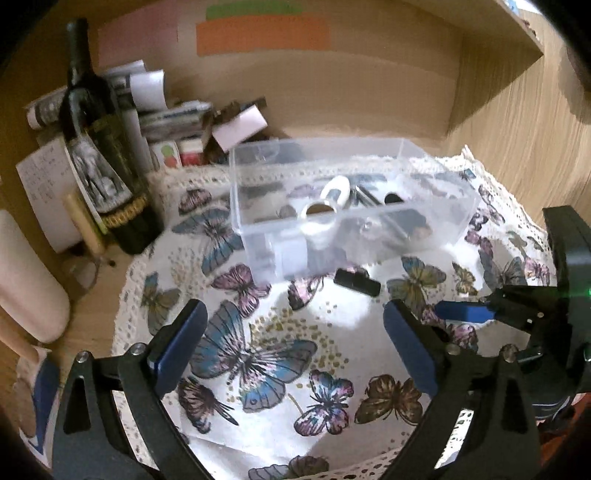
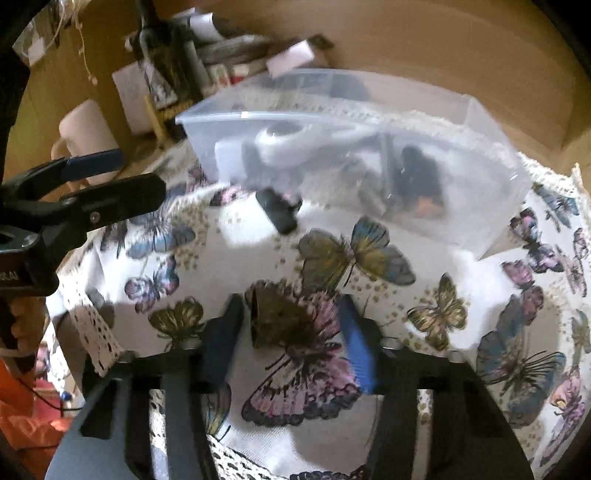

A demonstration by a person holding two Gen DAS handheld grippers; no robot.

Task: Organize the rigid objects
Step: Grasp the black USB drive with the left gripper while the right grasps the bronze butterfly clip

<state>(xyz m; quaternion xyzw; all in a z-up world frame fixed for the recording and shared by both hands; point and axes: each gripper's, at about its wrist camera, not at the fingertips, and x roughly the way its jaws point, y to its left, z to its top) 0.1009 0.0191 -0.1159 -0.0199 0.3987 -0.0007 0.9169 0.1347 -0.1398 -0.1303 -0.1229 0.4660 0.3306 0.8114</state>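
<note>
Surface: wooden table set in a wood-panelled alcove, shelf board overhead at upper right. A white cloth with lace edging and butterfly print covers most of the table. Orange and green paper strips are stuck on the back panel; no text visible on them.

Clutter at back left: dark wine bottle upright with a grey pictorial label, wording too blurred to read; stacked papers and small boxes behind it, print illegible; a handwritten sheet against the wall, not readable; pale mug beside the bottle.

Clear plastic bin sits on the cloth toward the back, long axis roughly left-right in the left wrist view, open top. Inside: white ring-shaped item, other white and dark pieces, details blurred through the wall.

Small black block lies on the cloth just beside the bin's front wall, outside it. Long axis runs left-right with the right end angled slightly toward the camera in the left view; in the right view it reads as diagonal. No markings visible.

Left claw: jaws wide apart, nothing between them, low over the cloth, short of the block. Right claw: jaws apart, narrower gap, only butterfly print between them, nothing gripped. Right view is motion-blurred. The body of the left unit shows partial lettering at the edge of the right view, unreadable.
</note>
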